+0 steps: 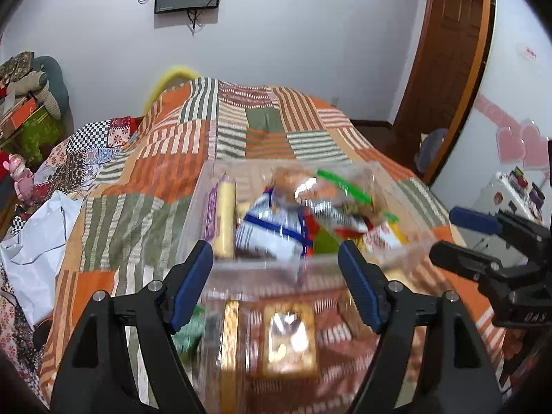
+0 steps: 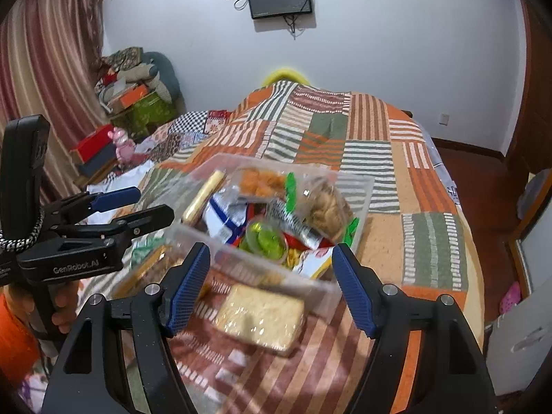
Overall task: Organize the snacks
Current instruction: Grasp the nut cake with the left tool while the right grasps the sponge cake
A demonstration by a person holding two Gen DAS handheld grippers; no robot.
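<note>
A clear plastic bin (image 1: 196,203) sits on the patchwork bedspread, full of snacks: a yellow cracker tube (image 1: 225,217), a blue-and-white bag (image 1: 272,231), clear packs with green clips. It also shows in the right wrist view (image 2: 365,186), with a green jelly cup (image 2: 267,239) inside. A second clear bin (image 2: 248,258) nearer me holds a pale wrapped cake (image 2: 260,314) and golden packs (image 1: 289,334). My left gripper (image 1: 276,279) is open and empty above the near bin. My right gripper (image 2: 269,286) is open and empty above the cake.
The bedspread (image 2: 431,248) stretches away to a white wall. Boxes and cushions (image 2: 138,93) are piled at the left by a curtain. A wooden door (image 1: 448,51) stands at the right. White cloth (image 1: 31,238) lies at the bed's left side.
</note>
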